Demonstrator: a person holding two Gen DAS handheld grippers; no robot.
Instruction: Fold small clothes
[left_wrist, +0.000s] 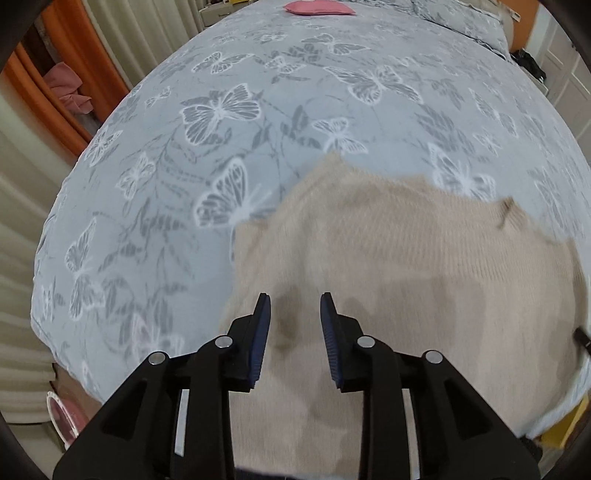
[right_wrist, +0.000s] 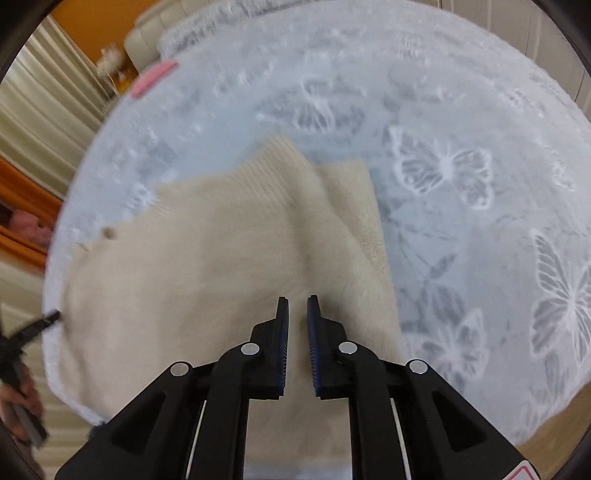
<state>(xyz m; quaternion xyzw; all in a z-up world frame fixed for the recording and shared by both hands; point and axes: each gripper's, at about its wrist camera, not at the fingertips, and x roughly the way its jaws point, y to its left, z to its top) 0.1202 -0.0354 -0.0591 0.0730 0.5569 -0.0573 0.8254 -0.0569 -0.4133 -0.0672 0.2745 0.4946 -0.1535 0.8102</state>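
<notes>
On the butterfly bedspread (left_wrist: 155, 155), both grippers' jaws gape above the beige sweater (left_wrist: 406, 258).

The sweater (left_wrist: 399, 266) was plain beige knit — the bedspread (left_wrist: 229, 147) pale blue-grey, printed with white-outlined grey butterflies. The pink cushion (left_wrist: 319, 8) was solid — the gripper pads (left_wrist: 260, 332) blue.

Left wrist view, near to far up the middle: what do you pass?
left gripper with its jaws apart → beige knit sweater → butterfly-print bedspread → pink cushion at the far end.
</notes>
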